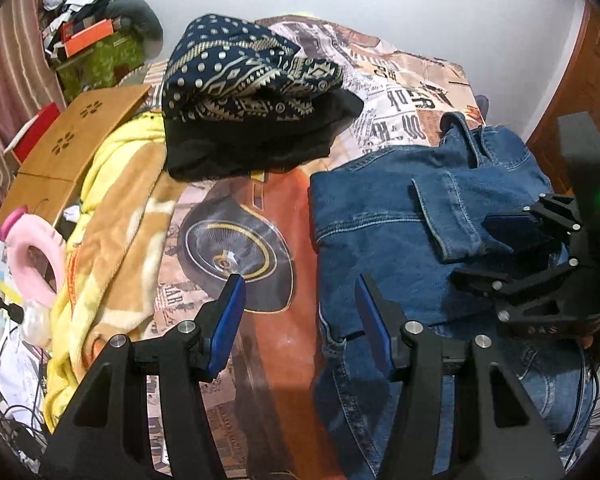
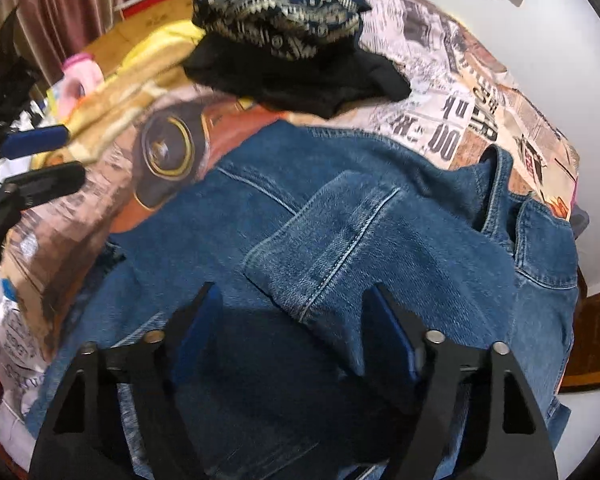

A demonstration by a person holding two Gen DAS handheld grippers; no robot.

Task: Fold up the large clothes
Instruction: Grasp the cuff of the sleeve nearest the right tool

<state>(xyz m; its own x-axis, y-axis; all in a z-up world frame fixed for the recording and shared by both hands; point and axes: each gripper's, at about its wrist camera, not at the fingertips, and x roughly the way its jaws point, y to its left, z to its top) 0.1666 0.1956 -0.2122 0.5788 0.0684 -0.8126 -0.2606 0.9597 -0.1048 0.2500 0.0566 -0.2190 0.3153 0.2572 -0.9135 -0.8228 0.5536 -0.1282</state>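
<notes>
On the bed (image 1: 400,92), the denim jacket (image 2: 340,240) is seen half folded, one sleeve (image 2: 332,236) laid across, both grippers (image 1: 300,304) (image 2: 296,312) spread and empty.

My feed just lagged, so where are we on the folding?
Done: a patterned navy garment sits folded on a black one at the back of the bed. In hand: the denim jacket, one sleeve laid across it; the left claw and right claw are open, gripping nothing. Left: its remaining folds.
</notes>
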